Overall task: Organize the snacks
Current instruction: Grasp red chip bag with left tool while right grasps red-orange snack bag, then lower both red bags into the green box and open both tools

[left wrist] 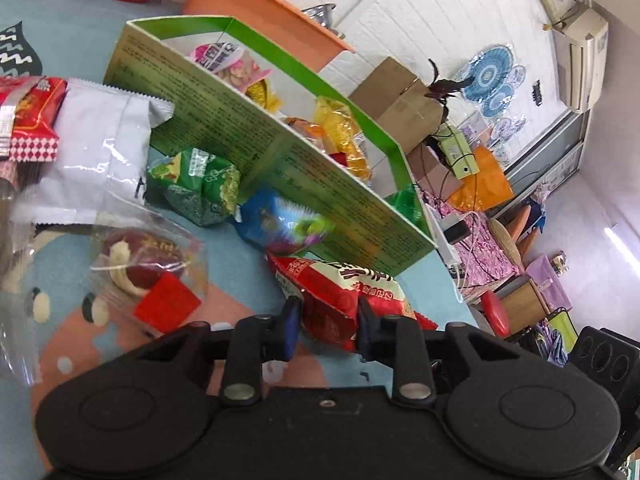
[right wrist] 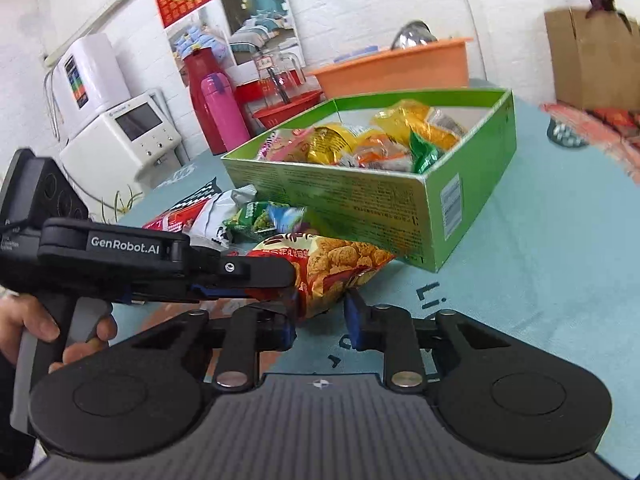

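At the bottom of the left wrist view, the left gripper (left wrist: 327,322) is clenched on the near end of a red snack bag (left wrist: 340,296), its blue pads pressing both sides. In the right wrist view, the right gripper (right wrist: 320,320) has the same bag's (right wrist: 332,268) other end between its jaws; whether its right pad touches I cannot tell. Behind lie loose snacks: a clear packet (left wrist: 140,276), a green packet (left wrist: 200,188), a white packet (left wrist: 100,152). Farther back, the green box (right wrist: 360,204) holds more snacks on the blue table (right wrist: 540,260).
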The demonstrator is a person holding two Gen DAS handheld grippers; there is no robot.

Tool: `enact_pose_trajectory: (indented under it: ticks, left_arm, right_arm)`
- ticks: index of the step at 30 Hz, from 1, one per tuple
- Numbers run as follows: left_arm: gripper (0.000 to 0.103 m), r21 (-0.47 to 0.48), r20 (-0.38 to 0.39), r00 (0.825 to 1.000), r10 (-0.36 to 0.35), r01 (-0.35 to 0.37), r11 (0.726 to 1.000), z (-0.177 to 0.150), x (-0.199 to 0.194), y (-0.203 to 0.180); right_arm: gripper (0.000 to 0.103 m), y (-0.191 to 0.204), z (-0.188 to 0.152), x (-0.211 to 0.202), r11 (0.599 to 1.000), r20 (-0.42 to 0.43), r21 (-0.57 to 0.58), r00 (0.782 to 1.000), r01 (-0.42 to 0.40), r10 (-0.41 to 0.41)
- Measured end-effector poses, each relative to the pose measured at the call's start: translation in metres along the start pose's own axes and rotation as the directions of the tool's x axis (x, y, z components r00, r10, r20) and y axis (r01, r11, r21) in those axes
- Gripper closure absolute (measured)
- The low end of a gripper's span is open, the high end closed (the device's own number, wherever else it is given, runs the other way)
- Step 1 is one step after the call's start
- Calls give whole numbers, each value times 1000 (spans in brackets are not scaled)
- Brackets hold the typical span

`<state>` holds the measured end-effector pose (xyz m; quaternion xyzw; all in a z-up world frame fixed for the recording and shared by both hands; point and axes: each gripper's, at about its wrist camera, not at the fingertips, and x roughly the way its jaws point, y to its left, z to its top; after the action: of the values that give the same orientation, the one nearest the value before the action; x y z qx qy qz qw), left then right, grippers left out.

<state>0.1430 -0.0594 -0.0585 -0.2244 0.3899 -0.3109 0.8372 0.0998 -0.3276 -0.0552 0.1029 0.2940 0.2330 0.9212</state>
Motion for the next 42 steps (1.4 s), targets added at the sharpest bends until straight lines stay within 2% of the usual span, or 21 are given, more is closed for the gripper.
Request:
enact_pose_trajectory:
  ticks: [3, 11, 18, 26, 31, 32, 33, 35, 37, 38, 39, 41, 42]
  left_arm:
    - [56, 30, 35, 999, -3, 2, 1000, -1, -12, -13]
    - [57, 120, 144, 989, -37, 19, 993, 13, -44, -43]
    - [56, 164, 207, 977, -48, 13, 986, 48, -46, -54]
    - [56, 159, 231, 973, -15, -23, 987, 79, -29, -44]
    - [55, 135, 225, 974, 27, -59, 989, 93, -9, -25]
    - [52, 137, 216, 976, 38, -69, 988, 95, -3, -20]
    - [33, 130, 203, 978, 55, -83, 988, 96, 3, -15]
    - [0, 94, 193, 976, 97, -117, 989, 96, 11, -4]
    - [0, 90, 225, 970, 91, -113, 989, 93, 7, 2]
    - [0, 93, 230, 969, 88, -112, 989, 92, 5, 3]
    - [0, 93, 232, 969, 86, -110, 990, 92, 2, 3]
    - [0, 91, 239, 966, 94, -119, 989, 92, -5, -1]
    - [0, 92, 247, 964, 103, -129, 987, 91, -9, -4]
  right_arm:
    - [71, 10, 3, -12, 998, 35, -61, 999, 12, -10]
    - [72, 20, 26, -36, 991, 159, -132, 987, 4, 17]
    - [72, 21, 61, -26, 985, 241, -170, 970, 9, 33]
    - [73, 11, 86, 5, 984, 265, -176, 963, 4, 44]
    - [73, 0, 91, 35, 988, 238, -153, 971, -1, 38]
    - [73, -2, 90, 43, 989, 230, -148, 973, 0, 34]
    - [70, -4, 89, 52, 990, 219, -139, 975, 8, 23]
    - [55, -7, 86, 68, 991, 170, -126, 985, 54, -32]
    - [54, -11, 80, 77, 988, 128, -125, 989, 87, -70]
    - [50, -13, 76, 77, 988, 125, -129, 990, 82, -66]
    - [45, -12, 74, 75, 988, 128, -131, 990, 79, -62]
    - [27, -10, 72, 69, 989, 139, -132, 989, 71, -52]
    - [21, -7, 72, 64, 989, 148, -133, 988, 70, -50]
